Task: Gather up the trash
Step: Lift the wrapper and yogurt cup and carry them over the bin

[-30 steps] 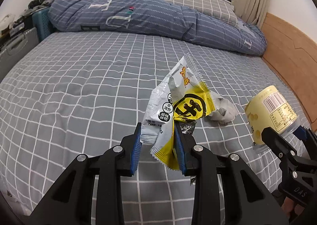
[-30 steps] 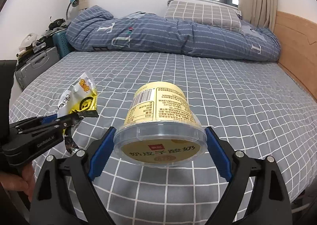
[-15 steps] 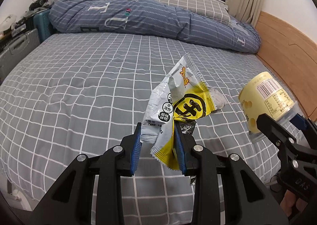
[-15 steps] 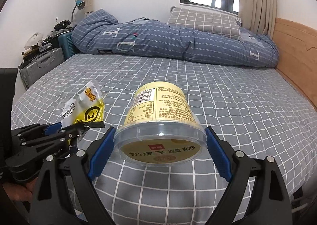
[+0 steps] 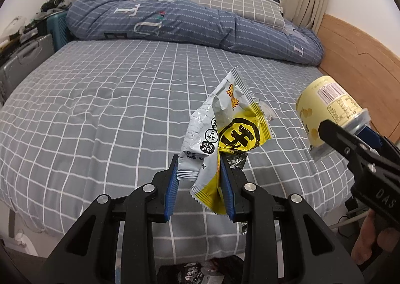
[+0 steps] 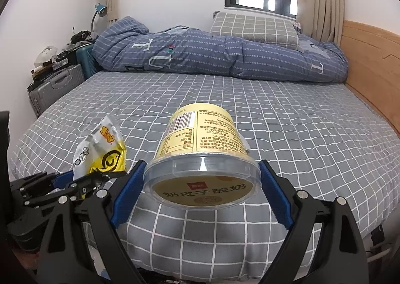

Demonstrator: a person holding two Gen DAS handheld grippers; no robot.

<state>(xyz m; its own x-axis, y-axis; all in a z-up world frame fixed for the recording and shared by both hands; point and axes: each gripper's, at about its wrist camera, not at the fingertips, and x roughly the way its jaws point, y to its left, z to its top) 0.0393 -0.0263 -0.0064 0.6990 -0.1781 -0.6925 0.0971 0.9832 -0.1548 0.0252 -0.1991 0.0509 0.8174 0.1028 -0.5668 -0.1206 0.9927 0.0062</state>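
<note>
My left gripper is shut on a crumpled silver and yellow snack wrapper, held above the near edge of the bed. The same wrapper shows at the left of the right wrist view, with the left gripper under it. My right gripper is shut on a pale yellow yogurt cup with a clear lid facing the camera. In the left wrist view the cup hangs at the right, between the right gripper's fingers. A bit of white paper lies on the bed behind the wrapper.
The bed has a grey checked sheet, a rolled blue quilt and a checked pillow at its far side. A wooden headboard runs along the right. Suitcases and clutter stand at the left. Dark packaging lies on the floor below.
Both grippers have drawn back from the bed with their loads; the bed's near edge and the floor below now show. The white paper has slipped mostly behind the wrapper.
</note>
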